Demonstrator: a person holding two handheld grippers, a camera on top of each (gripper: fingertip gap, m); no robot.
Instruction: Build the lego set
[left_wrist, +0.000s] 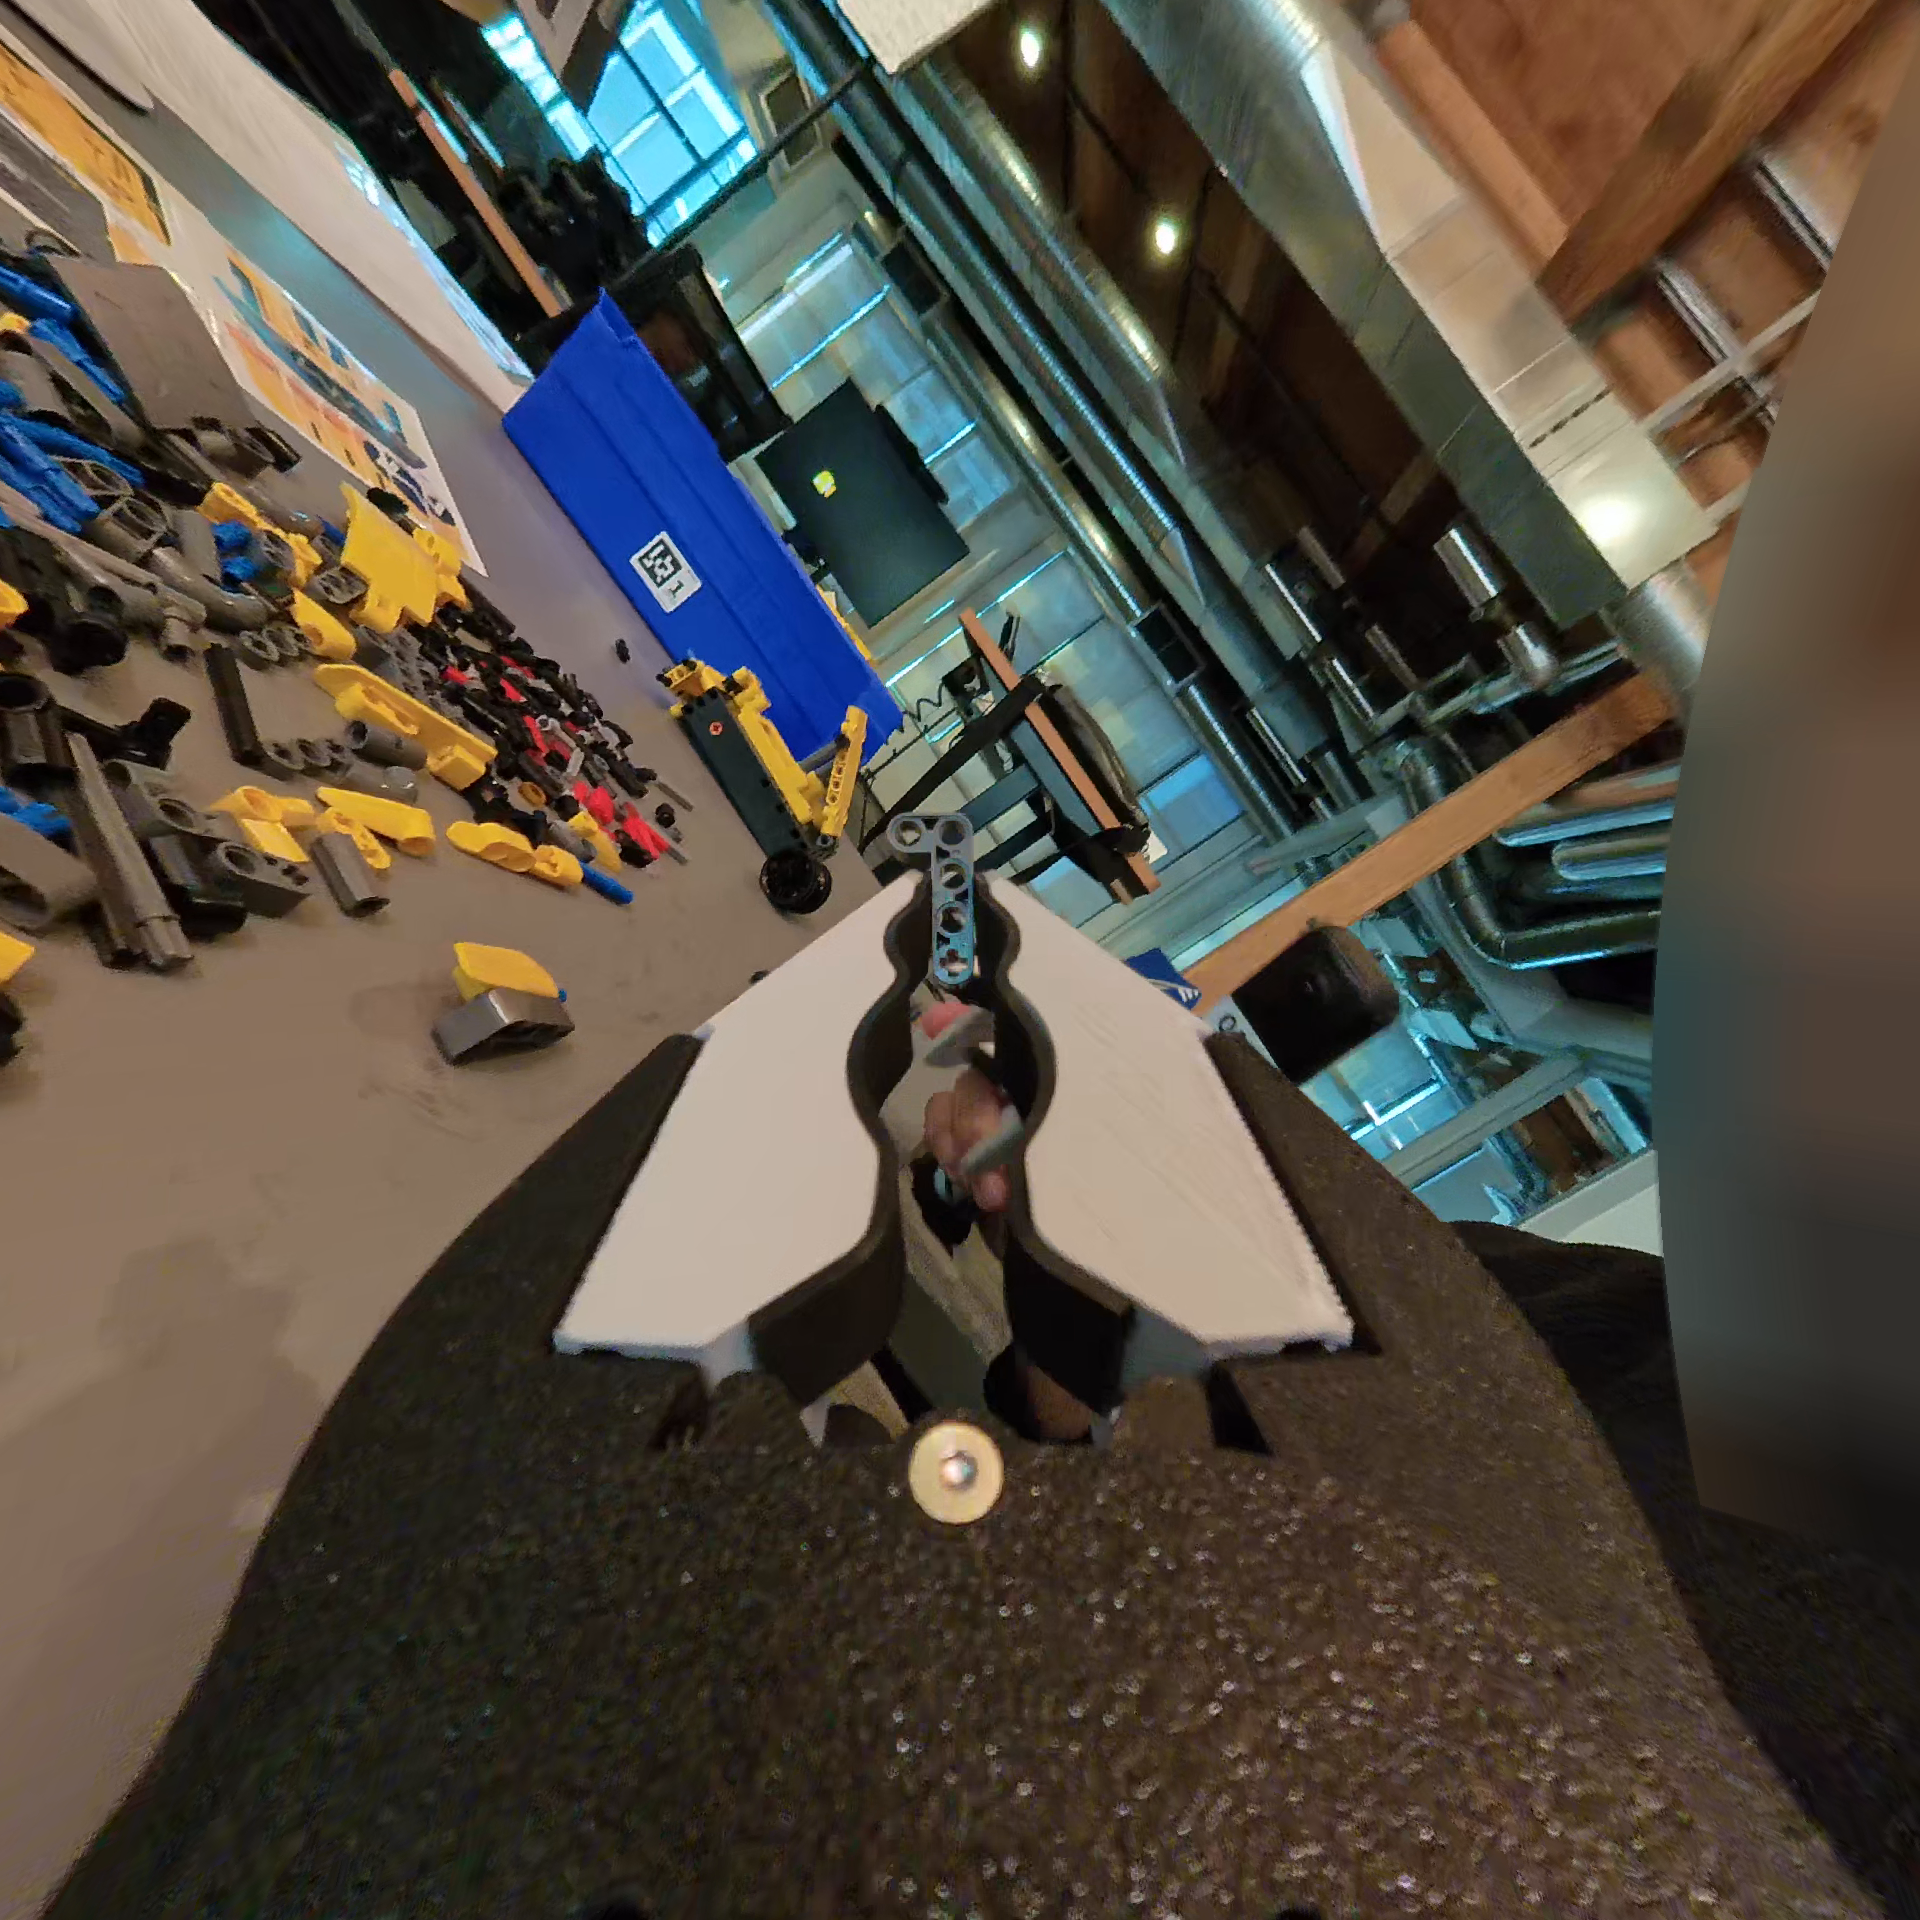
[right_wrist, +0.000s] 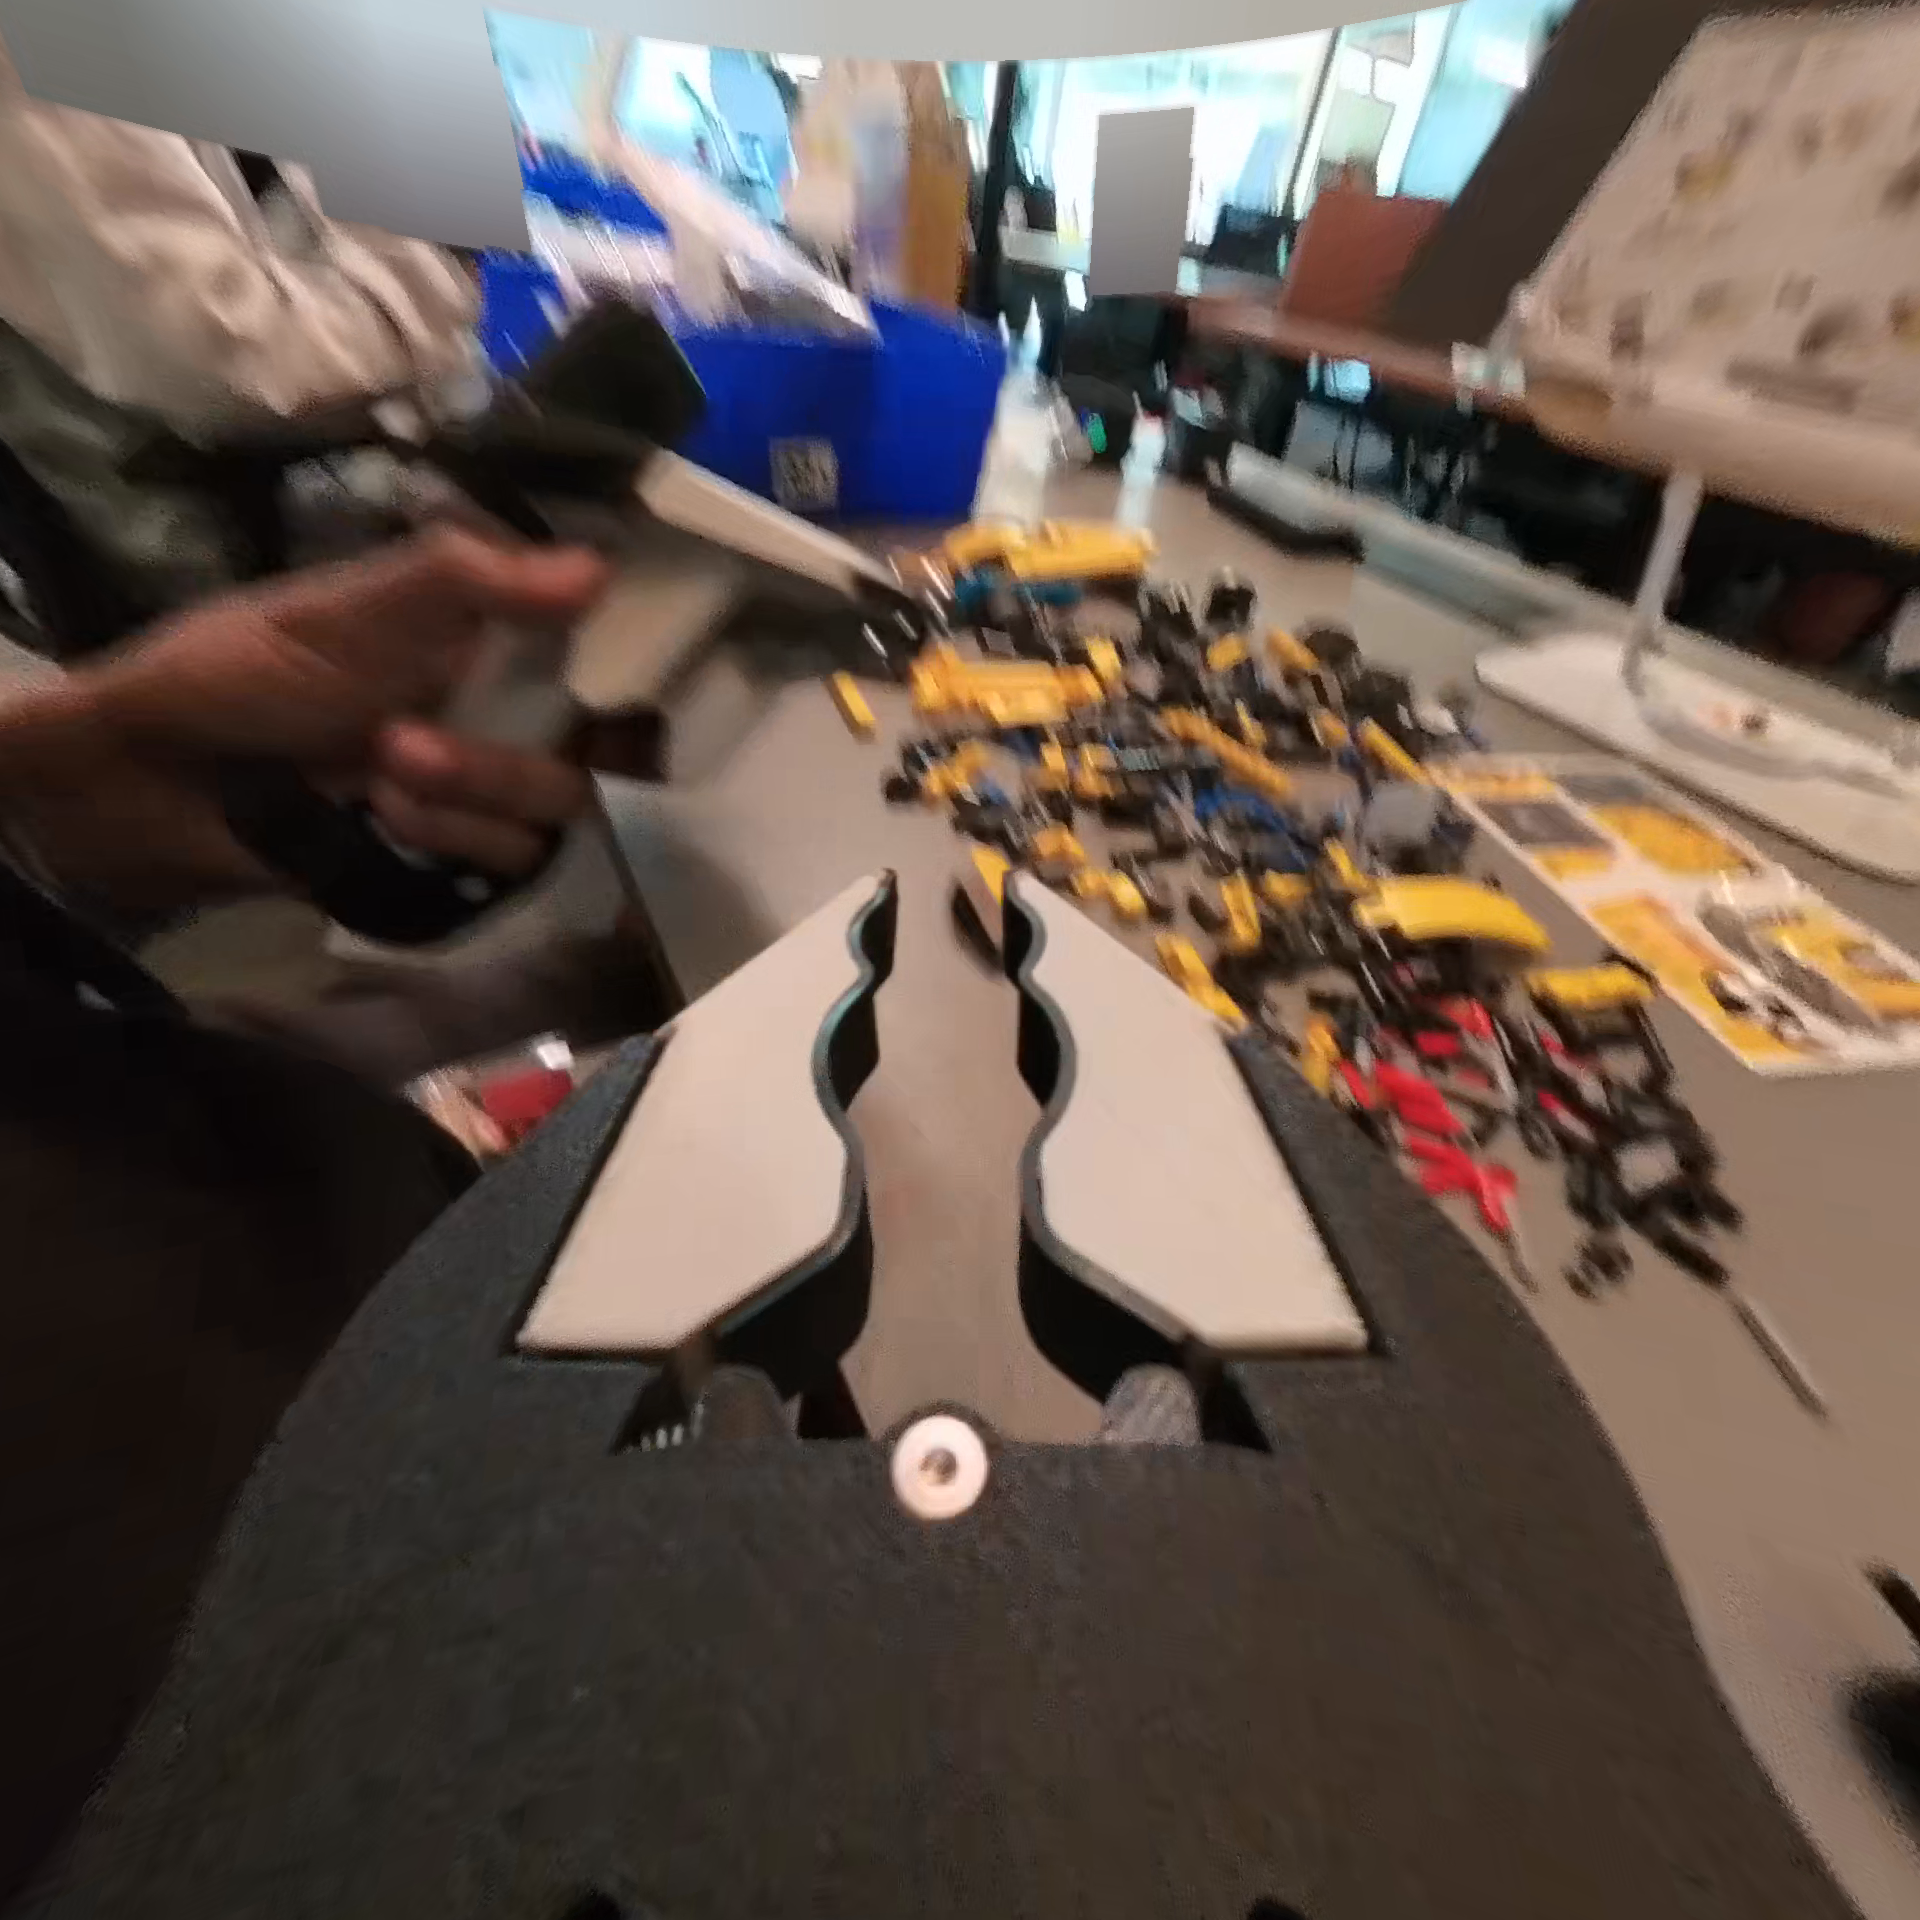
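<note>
Motion blur smears the whole right wrist view: the loose plastic parts (right_wrist: 1299, 831) on the table (right_wrist: 769, 831) merge into yellow, black and red patches; the person's hand (right_wrist: 312, 686) and the left gripper (right_wrist: 894, 603) it holds lose their outlines; in the left wrist view, the parts pile (left_wrist: 156, 623) runs off the left edge, and the grey holed beam (left_wrist: 948, 904) has its lower end hidden between the closed fingers.

You've got two grippers: the left gripper (left_wrist: 948, 914) pinching one grey holed beam (left_wrist: 940, 894), and the right gripper (right_wrist: 948, 914) with nothing in it. There's one blue bin (left_wrist: 665, 540) at the bench's far edge, one half-built yellow model (left_wrist: 769, 758) and one black wheel (left_wrist: 795, 883). The loose pieces (right_wrist: 1299, 831) are too many and too blurry to count.
</note>
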